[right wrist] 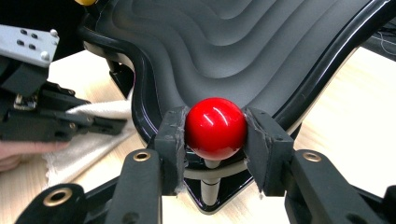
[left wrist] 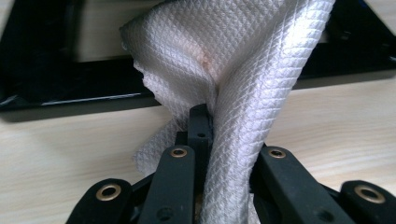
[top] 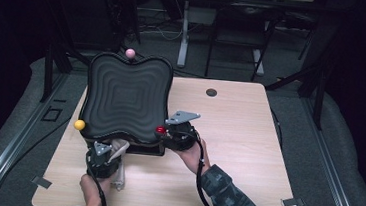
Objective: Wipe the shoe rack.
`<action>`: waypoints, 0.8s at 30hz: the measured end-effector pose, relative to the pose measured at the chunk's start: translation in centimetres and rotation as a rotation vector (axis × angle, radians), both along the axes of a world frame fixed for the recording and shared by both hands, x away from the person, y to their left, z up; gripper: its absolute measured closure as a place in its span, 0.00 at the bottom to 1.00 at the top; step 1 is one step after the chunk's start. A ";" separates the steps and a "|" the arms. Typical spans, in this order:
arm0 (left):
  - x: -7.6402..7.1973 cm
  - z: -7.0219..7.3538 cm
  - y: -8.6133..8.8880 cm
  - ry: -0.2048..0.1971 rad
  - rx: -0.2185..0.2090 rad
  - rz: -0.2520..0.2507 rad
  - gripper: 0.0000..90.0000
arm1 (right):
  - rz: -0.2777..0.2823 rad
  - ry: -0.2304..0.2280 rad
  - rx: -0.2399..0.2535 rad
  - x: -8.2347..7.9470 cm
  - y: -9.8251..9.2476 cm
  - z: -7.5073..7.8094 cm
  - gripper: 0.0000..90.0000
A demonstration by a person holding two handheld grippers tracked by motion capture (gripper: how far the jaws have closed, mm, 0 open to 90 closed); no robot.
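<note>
- The white quilted paper towel (left wrist: 243, 70) is pinched in the left gripper (top: 101, 160), fingers (left wrist: 200, 122) clamped on it, near the table's (top: 237, 153) front edge, just before the black wavy ridged tray (top: 126, 95) on its stand.
- The right gripper (top: 170, 134) has its fingers (right wrist: 170, 135) clamped on the glossy red ball knob (right wrist: 215, 128) at the tray's near corner, apparently steadying it.
- The step looks like wiping; next, the towel must be lifted onto the tray's ridges.

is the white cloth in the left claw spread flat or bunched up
Bunched up: the white cloth rises in folds, pinched in the shut left claw.
</note>
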State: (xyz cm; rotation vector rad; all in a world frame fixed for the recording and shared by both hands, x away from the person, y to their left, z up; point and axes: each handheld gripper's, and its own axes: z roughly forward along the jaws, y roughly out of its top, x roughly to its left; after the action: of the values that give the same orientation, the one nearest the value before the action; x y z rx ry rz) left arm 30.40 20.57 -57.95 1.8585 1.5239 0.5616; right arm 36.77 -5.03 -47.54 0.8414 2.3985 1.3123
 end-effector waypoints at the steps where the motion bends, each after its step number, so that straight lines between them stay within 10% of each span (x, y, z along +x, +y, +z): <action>1: 0.0 0.0 0.0 0.000 0.000 0.000 0.90 | 0.000 0.000 0.000 0.0 0.0 0.0 0.67; 24: 0.8 0.0 -6.8 0.034 -0.087 -0.387 0.90 | -0.009 -0.017 0.001 -0.2 0.0 -0.2 0.67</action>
State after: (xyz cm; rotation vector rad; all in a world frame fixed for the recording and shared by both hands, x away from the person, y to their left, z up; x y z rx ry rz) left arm 31.23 13.75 -57.99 2.0316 1.1442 0.2795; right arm 36.55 -4.99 -47.70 0.8366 2.3782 1.3121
